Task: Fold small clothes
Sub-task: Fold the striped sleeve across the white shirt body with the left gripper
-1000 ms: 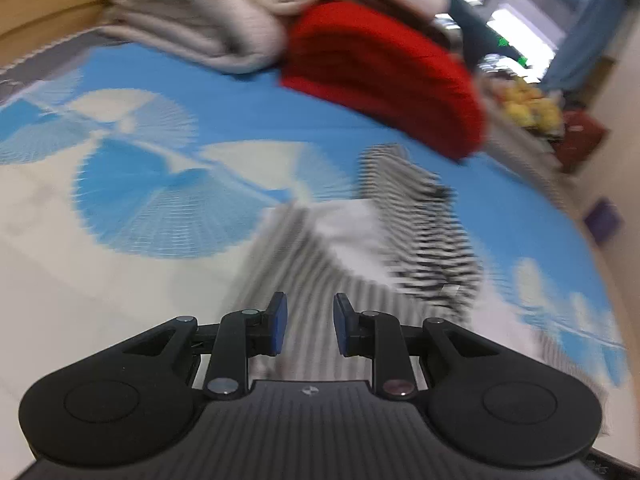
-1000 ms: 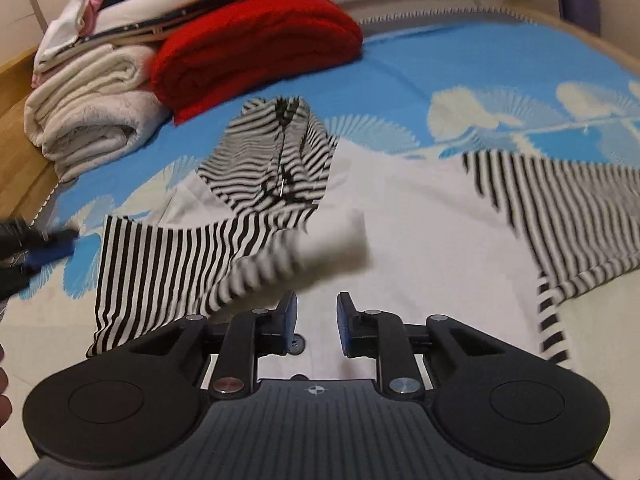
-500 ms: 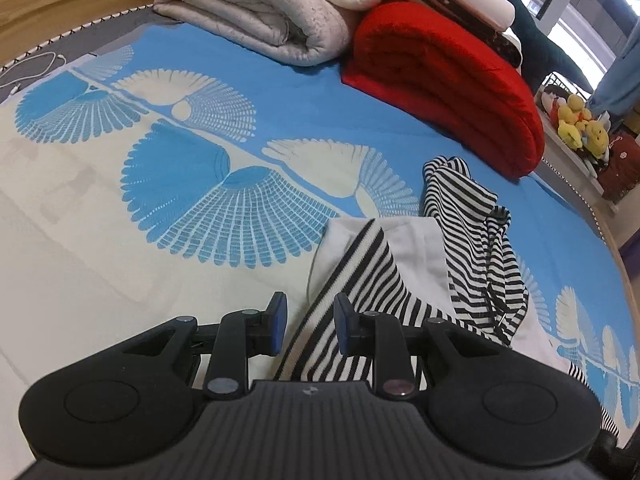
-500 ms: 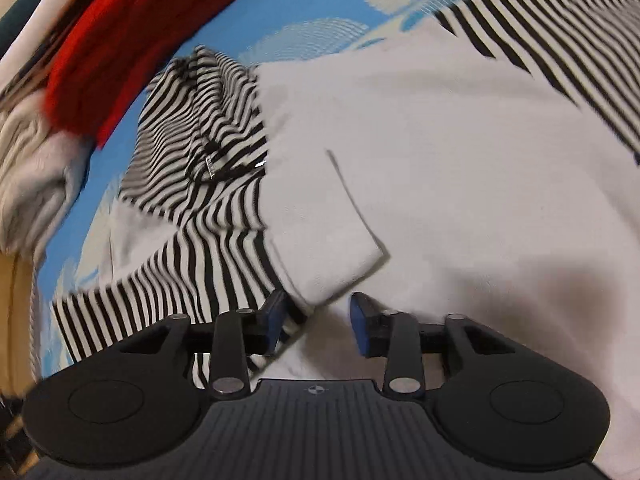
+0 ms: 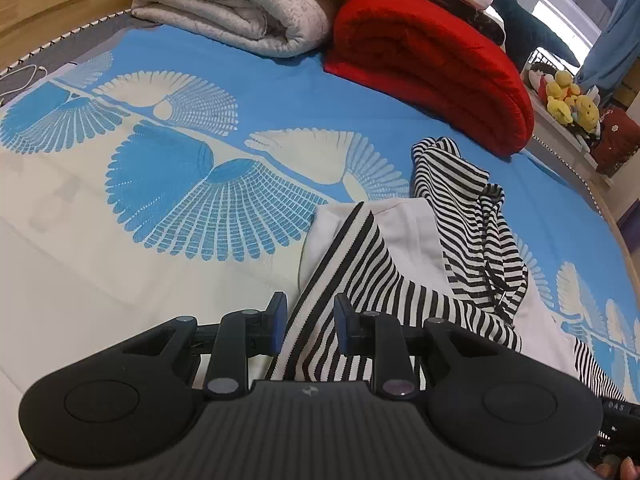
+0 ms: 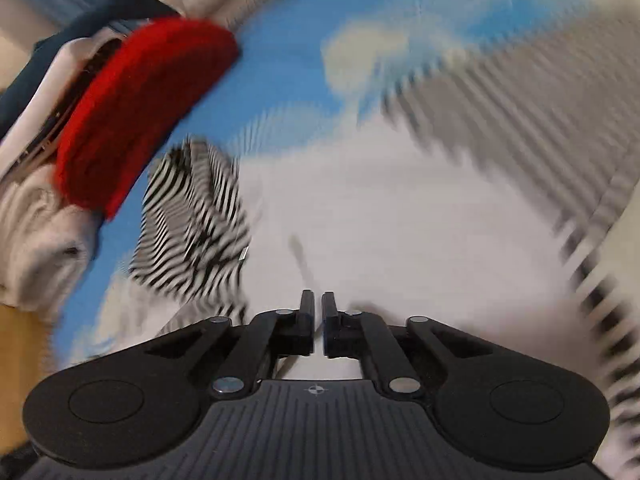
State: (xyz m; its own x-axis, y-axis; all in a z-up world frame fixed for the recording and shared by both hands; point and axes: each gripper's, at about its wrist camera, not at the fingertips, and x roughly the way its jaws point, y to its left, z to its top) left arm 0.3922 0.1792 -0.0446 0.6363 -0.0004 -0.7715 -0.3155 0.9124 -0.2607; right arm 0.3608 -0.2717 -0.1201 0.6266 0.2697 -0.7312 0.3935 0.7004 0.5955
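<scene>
Left gripper (image 5: 308, 322) low centre of left wrist frame, fingers apart, a striped sleeve (image 5: 340, 304) of the hooded top (image 5: 416, 240) lying between them with no clamping visible; white body of the top spread lower centre to right of frame on the blue and cream bedsheet (image 5: 168, 208), striped hood (image 5: 468, 216) crumpled at right centre; red blanket (image 5: 432, 64) folded at upper right, touching the cream quilt (image 5: 240, 4) at upper centre; yellow plush toys (image 5: 568, 96) at far right edge; right gripper (image 6: 317, 314) low centre of right wrist frame, fingers together with only a thin slit between, white fabric (image 6: 400, 232) directly beneath and ahead, whether cloth is pinched cannot be told owing to heavy blur; striped hood (image 6: 192, 224) at left centre; red blanket (image 6: 136, 112) at upper left
</scene>
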